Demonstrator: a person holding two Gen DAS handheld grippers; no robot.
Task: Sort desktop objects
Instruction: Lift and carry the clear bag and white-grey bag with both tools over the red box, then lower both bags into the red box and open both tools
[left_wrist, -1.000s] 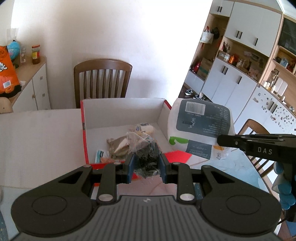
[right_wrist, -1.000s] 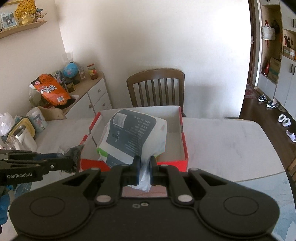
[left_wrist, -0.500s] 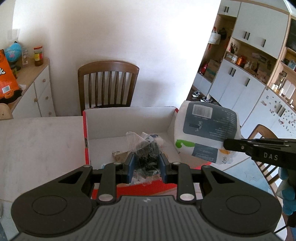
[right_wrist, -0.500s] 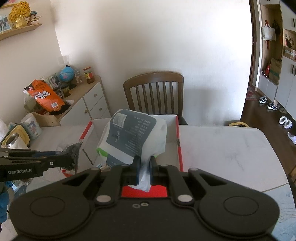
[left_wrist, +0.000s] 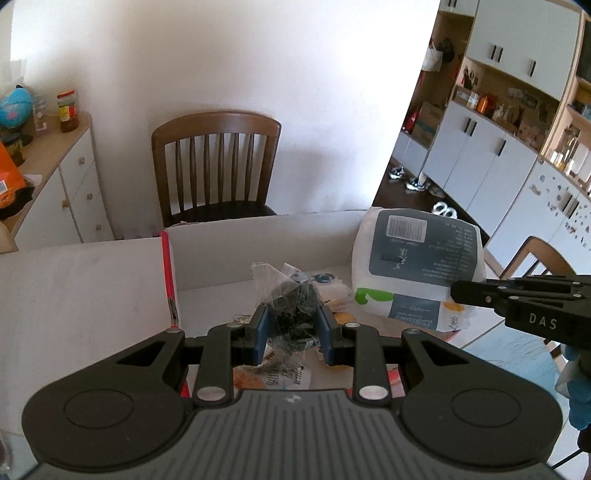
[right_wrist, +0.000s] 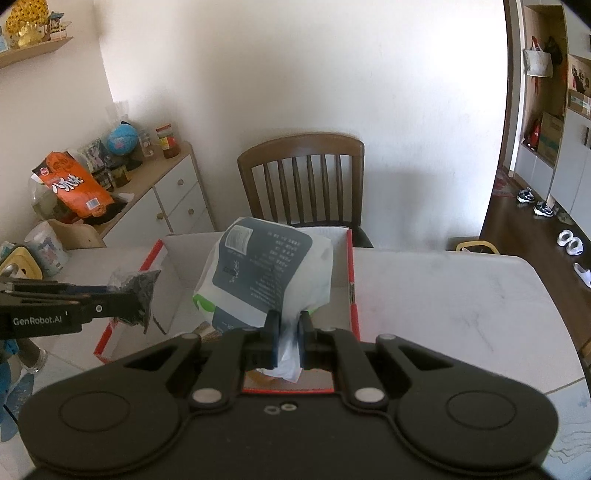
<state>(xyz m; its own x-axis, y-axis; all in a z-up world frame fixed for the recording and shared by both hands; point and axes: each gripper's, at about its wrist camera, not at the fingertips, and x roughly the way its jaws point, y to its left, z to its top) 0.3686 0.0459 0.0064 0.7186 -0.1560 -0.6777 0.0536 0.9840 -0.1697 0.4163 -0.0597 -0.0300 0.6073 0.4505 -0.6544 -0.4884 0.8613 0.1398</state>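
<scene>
My left gripper (left_wrist: 293, 328) is shut on a clear plastic bag of dark bits (left_wrist: 291, 299) and holds it over the open red box (left_wrist: 168, 273). It also shows in the right wrist view (right_wrist: 138, 295). My right gripper (right_wrist: 288, 332) is shut on the end flap of a white and grey tissue pack (right_wrist: 266, 269), held above the right part of the box (right_wrist: 351, 280). The pack also shows in the left wrist view (left_wrist: 417, 266). Small packets (left_wrist: 328, 280) lie on the box floor.
A wooden chair (left_wrist: 218, 166) stands behind the white table (right_wrist: 443, 288). A white sideboard (right_wrist: 162, 199) with an orange snack bag (right_wrist: 72, 184), a globe and a jar is at the left. Cupboards (left_wrist: 491, 147) line the right side.
Both grippers have moved forward over the box with their loads. The box now sits closer and lower in both views. Neither grip has changed.
</scene>
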